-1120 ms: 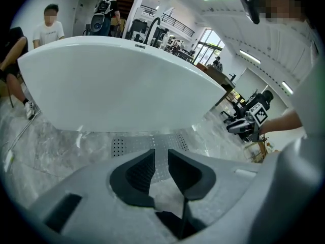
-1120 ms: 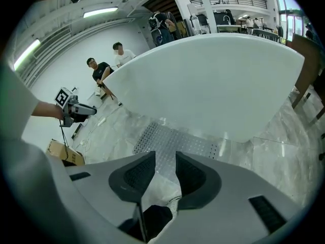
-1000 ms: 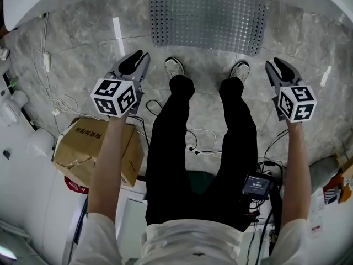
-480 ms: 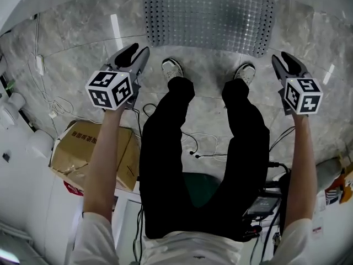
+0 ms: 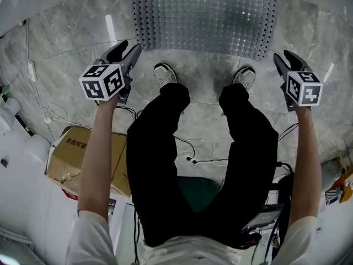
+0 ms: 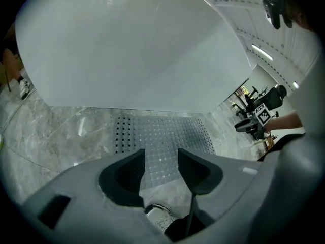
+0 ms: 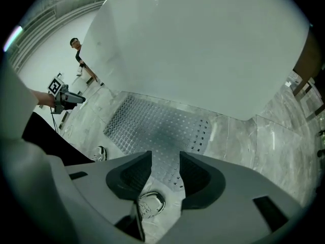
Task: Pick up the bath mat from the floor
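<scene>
The bath mat (image 5: 204, 15) was seen lying flat on the grey marble floor (image 5: 71, 43), at the top centre of the head view, just in front of the person's two shoes (image 5: 164, 74). It was a grey mat with a grid of small squares and rows of holes along its short edges. Behind it a large white curved wall (image 6: 132, 44) was seen, which filled the upper part of both gripper views.

The left gripper (image 5: 127, 49) was held at the upper left of the head view, near the lower left corner of the mat and not touching it. Its jaws were pointed down toward the mat. In the left gripper view the jaws were found about half open, having just been opening, and nothing was held between them. Only the mat and one shoe were seen through the gap, well beyond the jaws.

The right gripper (image 5: 283, 58) was held at the upper right of the head view, near the lower right corner of the mat and also apart from it. Its jaws were likewise partly open, having just been opening, and they were empty. The edge of the mat and the other shoe were seen through the gap.

The middle of the head view was filled by black trousers (image 5: 160, 164). A cardboard box (image 5: 83, 159) was seen at the lower left, and thin cables (image 5: 193, 150) were lying on the floor between the legs.
</scene>
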The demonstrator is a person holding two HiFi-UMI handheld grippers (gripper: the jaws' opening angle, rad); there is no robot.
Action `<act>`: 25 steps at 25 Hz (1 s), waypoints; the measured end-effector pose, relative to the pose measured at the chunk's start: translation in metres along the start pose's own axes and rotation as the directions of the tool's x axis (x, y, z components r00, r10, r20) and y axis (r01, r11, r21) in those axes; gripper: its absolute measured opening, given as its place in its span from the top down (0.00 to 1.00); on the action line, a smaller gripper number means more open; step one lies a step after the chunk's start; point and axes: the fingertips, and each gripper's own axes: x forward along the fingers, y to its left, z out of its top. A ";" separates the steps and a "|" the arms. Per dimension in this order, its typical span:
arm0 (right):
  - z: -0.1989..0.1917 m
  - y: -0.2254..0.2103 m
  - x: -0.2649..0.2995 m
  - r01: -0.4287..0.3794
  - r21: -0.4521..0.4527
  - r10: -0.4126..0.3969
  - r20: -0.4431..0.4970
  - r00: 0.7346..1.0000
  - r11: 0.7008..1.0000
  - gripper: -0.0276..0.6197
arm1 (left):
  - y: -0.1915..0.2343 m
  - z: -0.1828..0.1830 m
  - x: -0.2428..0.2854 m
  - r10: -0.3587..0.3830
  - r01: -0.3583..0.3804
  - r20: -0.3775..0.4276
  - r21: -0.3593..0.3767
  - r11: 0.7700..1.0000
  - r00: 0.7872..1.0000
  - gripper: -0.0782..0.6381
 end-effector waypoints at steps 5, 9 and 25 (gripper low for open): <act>-0.005 -0.034 0.035 0.009 0.093 -0.010 0.015 1.000 0.996 0.71 | 0.028 -0.016 0.036 0.036 -0.036 0.000 -0.027 0.999 0.999 0.60; -0.013 -0.053 0.064 0.021 0.153 -0.024 0.019 1.000 0.988 0.68 | 0.054 -0.031 0.060 0.072 -0.072 -0.012 -0.034 0.997 0.997 0.59; -0.038 -0.092 0.153 0.070 0.135 -0.064 -0.046 0.997 0.988 0.63 | 0.127 -0.075 0.141 0.168 -0.168 -0.121 0.012 0.986 0.978 0.47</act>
